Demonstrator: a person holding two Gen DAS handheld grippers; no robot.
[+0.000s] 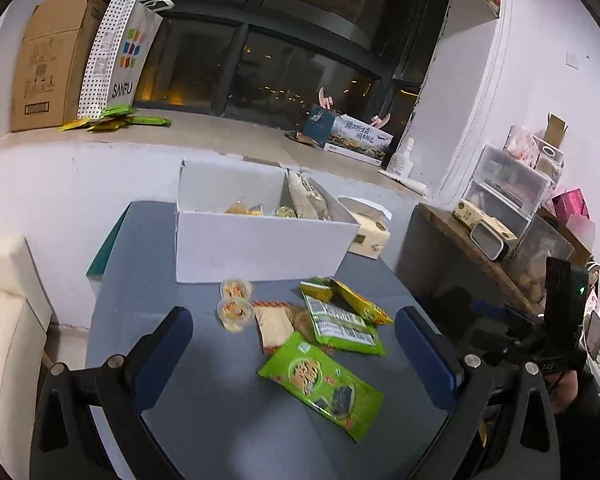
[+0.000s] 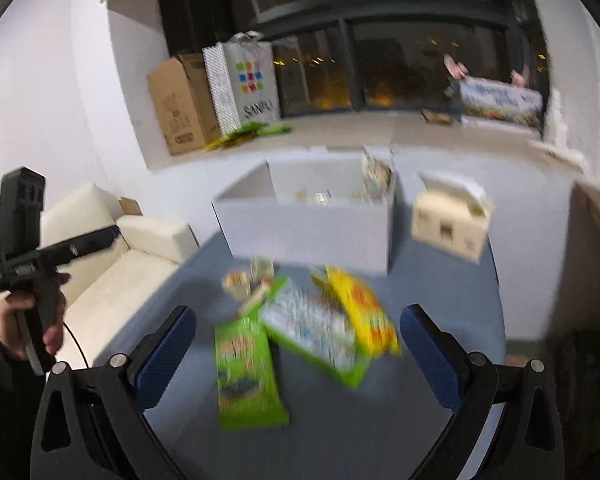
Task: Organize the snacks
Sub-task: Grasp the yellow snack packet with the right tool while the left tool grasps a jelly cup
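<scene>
Snack packs lie on a blue table point(image 1: 204, 412): a green seaweed pack point(image 1: 320, 384) nearest, a green pack lying back side up point(image 1: 342, 326), a yellow pack point(image 1: 364, 301), a beige pack point(image 1: 274, 326) and two jelly cups point(image 1: 234, 302). Behind them stands an open white box point(image 1: 256, 246) holding several snacks. My left gripper point(image 1: 294, 340) is open and empty above the packs. My right gripper point(image 2: 298, 336) is open and empty above the same pile; its view is blurred, showing the seaweed pack point(image 2: 246, 376), the yellow pack point(image 2: 364, 312) and the box point(image 2: 312, 232).
A tissue box point(image 1: 370, 232) stands right of the white box. A cream sofa point(image 2: 112, 280) is left of the table, a wooden shelf with storage bins point(image 1: 496, 216) to the right. A cardboard box point(image 1: 52, 64) and a paper bag point(image 1: 118, 56) stand on the window ledge.
</scene>
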